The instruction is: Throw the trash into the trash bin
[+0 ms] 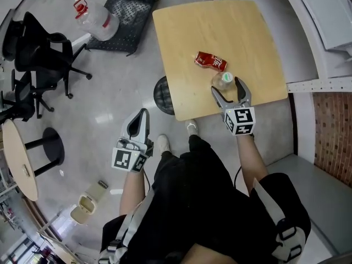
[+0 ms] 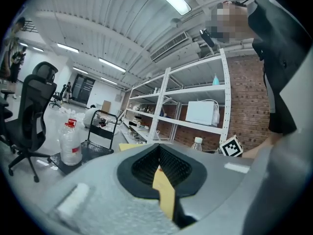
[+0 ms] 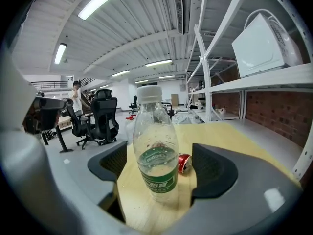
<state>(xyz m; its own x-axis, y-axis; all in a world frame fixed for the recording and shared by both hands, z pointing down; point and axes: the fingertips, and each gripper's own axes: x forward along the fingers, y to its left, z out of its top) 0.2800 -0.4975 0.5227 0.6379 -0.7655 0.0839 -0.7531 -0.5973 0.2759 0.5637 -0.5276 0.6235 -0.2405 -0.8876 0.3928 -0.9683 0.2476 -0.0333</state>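
A clear plastic bottle [image 1: 223,80] with a green label and white cap stands upright near the front edge of the wooden table [image 1: 220,26]. My right gripper [image 1: 228,87] is open around it; in the right gripper view the bottle [image 3: 155,151] stands between the two jaws with a gap on each side. A crushed red can [image 1: 210,61] lies just beyond it, also visible past the bottle [image 3: 184,163]. A dark round trash bin [image 1: 163,95] sits on the floor, partly under the table's left edge. My left gripper [image 1: 138,120] hangs off the table above the floor, jaws together [image 2: 157,168].
Black office chairs [image 1: 44,54] stand at the far left. A black cart [image 1: 129,4] with a large water jug [image 1: 96,21] beside it is at the back. A round side table [image 1: 19,158] is at the left edge. Metal shelving and a brick wall line the right.
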